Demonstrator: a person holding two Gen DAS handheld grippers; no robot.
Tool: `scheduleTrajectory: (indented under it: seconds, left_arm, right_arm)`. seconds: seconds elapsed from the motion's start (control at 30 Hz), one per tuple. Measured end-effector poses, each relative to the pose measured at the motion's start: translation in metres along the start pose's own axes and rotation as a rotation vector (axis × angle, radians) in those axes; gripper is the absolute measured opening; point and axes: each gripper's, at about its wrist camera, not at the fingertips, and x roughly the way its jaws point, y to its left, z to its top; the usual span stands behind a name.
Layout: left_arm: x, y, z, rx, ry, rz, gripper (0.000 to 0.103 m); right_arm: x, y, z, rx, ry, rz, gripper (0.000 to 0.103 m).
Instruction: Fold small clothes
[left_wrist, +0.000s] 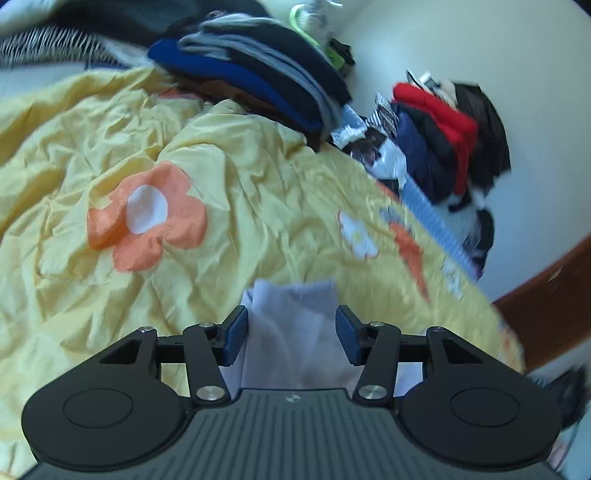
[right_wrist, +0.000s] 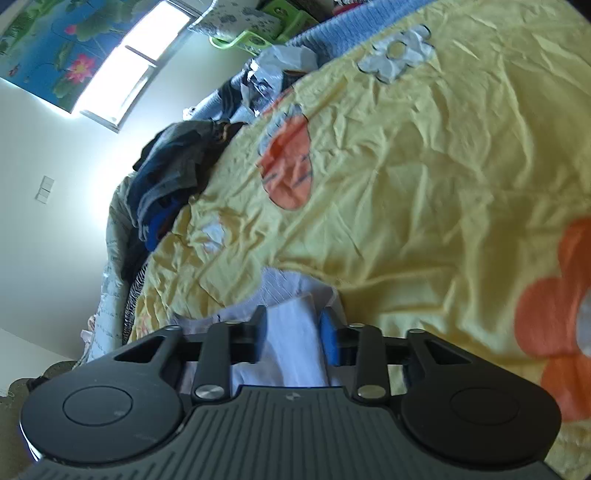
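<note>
Both tools released: left tool (left_wrist: 291, 334) and right tool (right_wrist: 291, 334) straddled the white garment (left_wrist: 295, 332) on the bed's yellow quilt (left_wrist: 221, 184), folding barely begun.

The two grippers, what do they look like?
The left gripper and right gripper match: black linkage arms with silver pivot bolts, two round black discs, a ribbed dark grey body with a small pale logo, and blue finger pads. No cables, hands or sleeves show.
</note>
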Motion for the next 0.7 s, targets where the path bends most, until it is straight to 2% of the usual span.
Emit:
scheduleTrajectory:
  seconds: [0.1, 0.17, 0.23, 0.3, 0.37, 0.43, 0.5, 0.57, 0.6, 0.7]
  left_arm:
    - [0.005, 0.001, 0.006, -0.006, 0.036, -0.001, 0.050]
    - [0.009, -0.002, 0.007, 0.028, 0.046, 0.014, 0.048]
    - [0.013, -0.005, 0.006, 0.058, 0.052, 0.039, 0.030]
    - [0.019, -0.008, 0.004, 0.096, 0.056, 0.097, 0.009]
    - [0.026, -0.011, 0.000, 0.148, 0.054, 0.145, 0.004]
    - [0.025, -0.019, -0.004, 0.198, 0.027, 0.165, 0.002]
    - [0.015, -0.028, -0.007, 0.240, -0.026, 0.140, 0.002]
    - [0.008, -0.030, -0.006, 0.245, -0.064, 0.120, 0.002]
    - [0.010, -0.028, -0.006, 0.248, -0.055, 0.134, 0.002]
    - [0.026, -0.021, -0.011, 0.261, -0.011, 0.200, 0.002]
  right_arm:
    - [0.009, 0.003, 0.002, -0.007, 0.025, 0.010, 0.018]
    - [0.009, 0.003, 0.002, -0.021, 0.027, 0.007, 0.018]
    - [0.009, 0.003, 0.001, -0.020, 0.021, 0.003, 0.015]
    - [0.010, 0.000, 0.000, -0.012, 0.016, 0.007, 0.010]
    - [0.010, -0.001, -0.001, -0.005, 0.001, 0.006, 0.008]
    - [0.008, 0.000, -0.001, 0.000, -0.017, 0.015, 0.008]
    - [-0.001, 0.003, 0.001, 0.003, -0.055, 0.056, 0.008]
    - [-0.012, 0.003, 0.006, 0.018, -0.097, 0.110, 0.007]
    - [-0.013, 0.001, 0.008, 0.026, -0.104, 0.113, 0.007]
    - [0.006, -0.015, 0.008, 0.046, -0.048, 0.009, 0.007]
